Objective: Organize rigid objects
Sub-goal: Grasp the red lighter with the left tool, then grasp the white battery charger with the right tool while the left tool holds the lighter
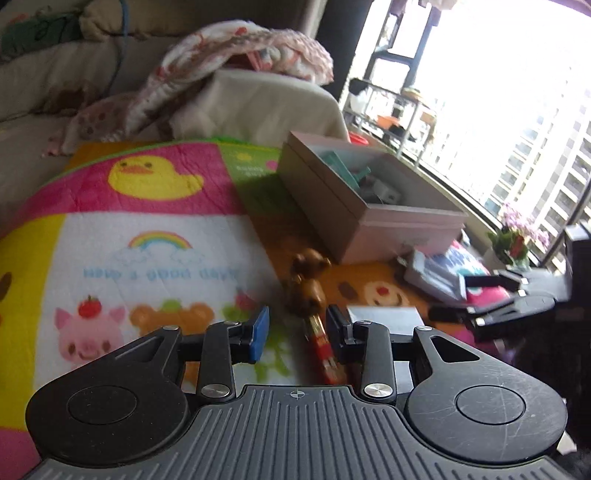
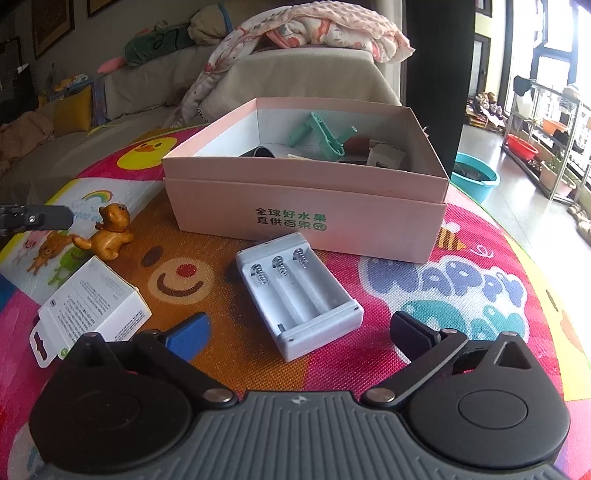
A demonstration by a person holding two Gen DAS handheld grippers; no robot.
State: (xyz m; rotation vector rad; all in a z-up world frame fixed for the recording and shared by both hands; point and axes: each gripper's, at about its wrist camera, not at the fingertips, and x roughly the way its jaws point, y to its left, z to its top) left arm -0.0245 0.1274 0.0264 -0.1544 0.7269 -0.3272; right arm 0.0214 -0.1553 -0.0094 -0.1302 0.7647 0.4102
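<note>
The right tongs (image 2: 299,334) are spread wide, empty, with the white battery holder (image 2: 297,291) lying just ahead between the tips. They'd best straddle its long sides squarely before squeezing. The left tongs (image 1: 297,325) are part open, empty, near the dog figurine (image 1: 308,280).

Behind your work area, a floral blanket (image 2: 325,26) drapes over a beige sofa (image 2: 295,77); a teal basin (image 2: 476,177) and red basin (image 2: 522,146) sit on the floor.

Behind the pink box (image 2: 306,218) wall, I see only part of its contents. My left view blurs the brown dog figurine (image 1: 308,280) near that box.
</note>
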